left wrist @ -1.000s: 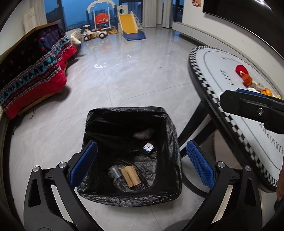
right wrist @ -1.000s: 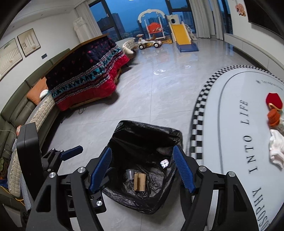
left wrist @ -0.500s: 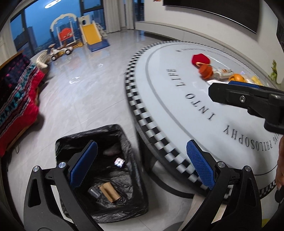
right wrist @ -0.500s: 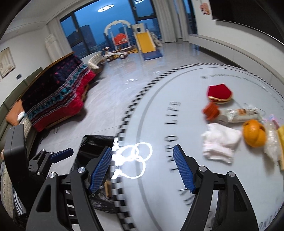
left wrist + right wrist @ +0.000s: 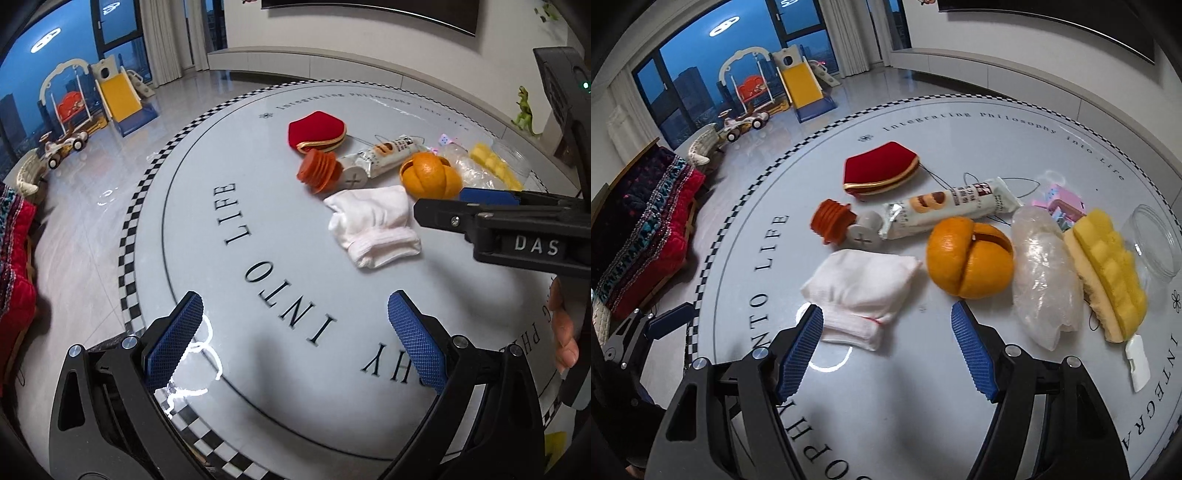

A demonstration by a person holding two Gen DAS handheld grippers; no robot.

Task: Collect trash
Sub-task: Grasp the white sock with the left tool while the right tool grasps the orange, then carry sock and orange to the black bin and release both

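Observation:
Several items lie on the round table (image 5: 923,424): a white cloth (image 5: 864,291), an orange peel (image 5: 969,258), a biscuit wrapper (image 5: 953,212), a crumpled clear plastic bag (image 5: 1047,284), a yellow sponge (image 5: 1108,266), an orange ribbed cap (image 5: 831,221) and a red pouch (image 5: 882,171). My right gripper (image 5: 886,352) is open and empty, just short of the cloth and the peel. My left gripper (image 5: 295,343) is open and empty over the table's near edge, farther from the white cloth (image 5: 373,225) and orange peel (image 5: 430,175). The right gripper's fingers (image 5: 480,218) show at the right in the left wrist view.
A clear jar (image 5: 1156,240) and a pink packet (image 5: 1063,203) lie at the table's far right. A white tag (image 5: 1137,362) lies near the sponge. Beyond the table's checkered rim (image 5: 127,236) are the floor, a red blanket (image 5: 650,225) and a toy slide (image 5: 805,85).
Both grippers swung from over the black trash bin on the floor to over the table. The bin has left both views. Both stayed open and empty.

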